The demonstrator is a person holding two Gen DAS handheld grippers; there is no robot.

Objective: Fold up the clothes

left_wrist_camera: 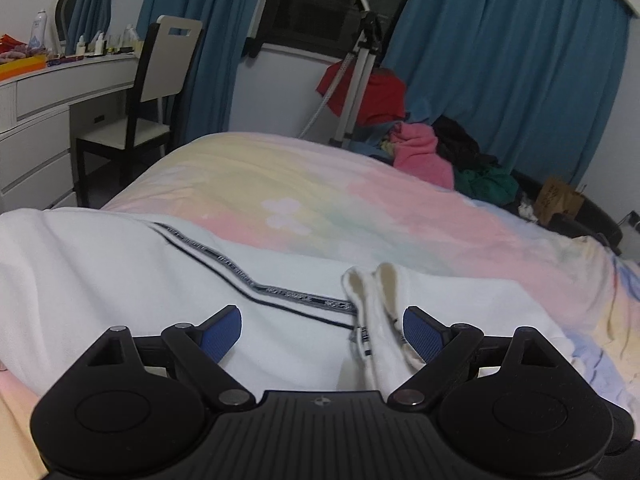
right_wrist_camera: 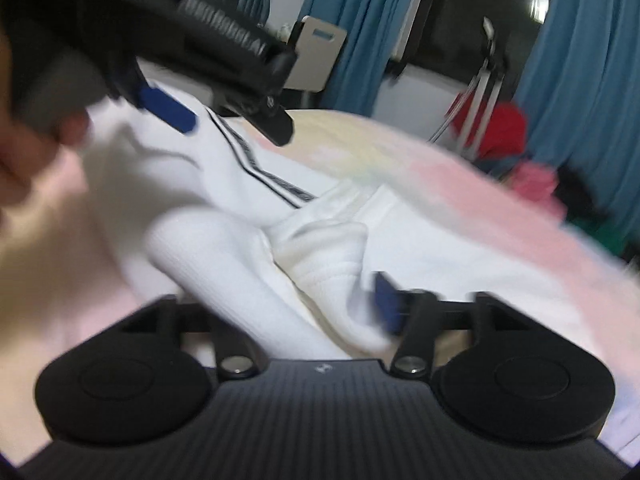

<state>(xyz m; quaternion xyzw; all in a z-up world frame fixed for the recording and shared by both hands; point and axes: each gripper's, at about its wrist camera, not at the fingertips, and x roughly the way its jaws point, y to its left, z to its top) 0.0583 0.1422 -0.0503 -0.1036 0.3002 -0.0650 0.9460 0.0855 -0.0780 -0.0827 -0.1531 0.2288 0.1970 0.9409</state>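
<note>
A white garment with a black striped trim lies spread on the bed; it also shows in the right wrist view. My left gripper is open just above it, with a bunched white cuff beside its right finger. In the blurred right wrist view, my right gripper has a thick fold of white ribbed fabric between its fingers; its left finger is hidden by the cloth. The left gripper shows at the upper left, above the garment.
The bed has a pastel rainbow cover. A pile of clothes sits at its far right corner, by a tripod. A chair and white dresser stand at left. Blue curtains hang behind.
</note>
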